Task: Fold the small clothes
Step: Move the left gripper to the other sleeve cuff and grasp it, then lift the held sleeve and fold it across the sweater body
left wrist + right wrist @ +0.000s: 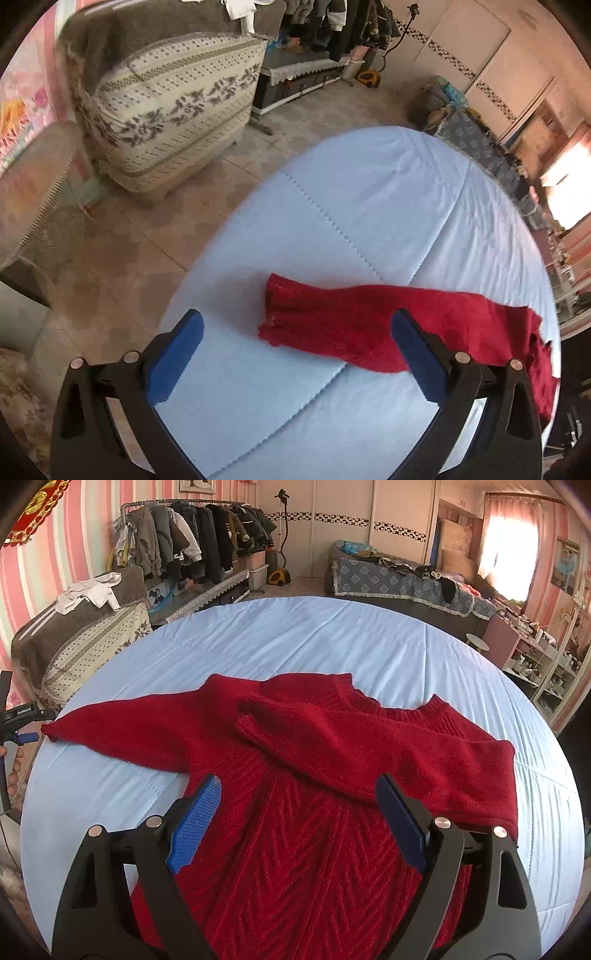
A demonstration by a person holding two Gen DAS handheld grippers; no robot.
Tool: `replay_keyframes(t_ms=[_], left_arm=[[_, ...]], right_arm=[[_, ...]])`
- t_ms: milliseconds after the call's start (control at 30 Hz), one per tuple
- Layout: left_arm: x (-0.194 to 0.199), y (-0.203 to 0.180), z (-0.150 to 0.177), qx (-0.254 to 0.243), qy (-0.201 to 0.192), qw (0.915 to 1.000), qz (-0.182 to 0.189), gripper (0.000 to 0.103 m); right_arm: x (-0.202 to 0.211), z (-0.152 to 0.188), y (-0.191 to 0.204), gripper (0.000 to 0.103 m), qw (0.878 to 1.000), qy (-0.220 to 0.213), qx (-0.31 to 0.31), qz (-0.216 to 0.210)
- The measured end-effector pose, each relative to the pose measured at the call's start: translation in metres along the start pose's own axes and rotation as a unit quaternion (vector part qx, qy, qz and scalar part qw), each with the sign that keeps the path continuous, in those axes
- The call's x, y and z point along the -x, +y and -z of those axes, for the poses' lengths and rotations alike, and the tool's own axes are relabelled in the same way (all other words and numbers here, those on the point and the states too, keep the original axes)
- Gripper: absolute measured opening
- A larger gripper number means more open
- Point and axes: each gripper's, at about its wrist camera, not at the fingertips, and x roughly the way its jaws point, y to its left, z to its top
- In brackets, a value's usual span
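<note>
A small red knitted sweater (295,812) lies flat on a light blue quilted cover (295,638). One sleeve is folded across its chest (332,738); the other sleeve (129,731) stretches out to the left. In the left wrist view that stretched sleeve (351,314) lies across the cover (351,203), its cuff between my blue pads. My left gripper (298,321) hovers open over the cuff end, holding nothing. It also shows at the left edge of the right wrist view as the left gripper (18,723), in a hand. My right gripper (299,782) stands open above the sweater's body, empty.
The cover's left edge drops to a tiled floor (129,258). Beyond it stands an armchair with a patterned throw (177,103). A clothes rack (192,535) and a second bed (399,579) stand at the back of the room, shelves (535,657) at the right.
</note>
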Motion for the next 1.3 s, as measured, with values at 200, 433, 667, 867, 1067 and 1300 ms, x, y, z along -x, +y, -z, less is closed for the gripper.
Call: replay_keyframes(t_ms=[200, 433, 667, 867, 1067, 1300], left_arm=[[0.0, -0.009, -0.002, -0.006, -0.011, 0.9999, -0.004, 0.101], [-0.017, -0.014, -0.002, -0.032, 0.017, 0.9991, -0.023, 0.055], [-0.015, -0.014, 0.001, -0.045, 0.005, 0.9984, -0.035, 0.019], [-0.005, -0.019, 0.001, -0.057, -0.024, 0.9974, -0.036, 0.011], [0.012, -0.036, -0.01, -0.065, -0.048, 0.996, -0.038, 0.01], [0.049, -0.095, -0.034, -0.099, -0.08, 0.9916, -0.025, 0.01]], right_arm=[[-0.006, 0.001, -0.004, 0.087, 1.0, 0.001, -0.002, -0.003], [-0.011, 0.002, -0.002, 0.087, 1.0, 0.002, 0.001, -0.005], [-0.013, 0.002, 0.002, 0.087, 1.0, 0.003, 0.004, -0.005], [-0.013, 0.002, 0.002, 0.087, 1.0, 0.001, 0.004, -0.001], [-0.012, 0.0, 0.001, 0.087, 1.0, 0.0, 0.006, 0.0], [-0.004, -0.008, -0.016, 0.087, 1.0, -0.008, -0.004, 0.002]])
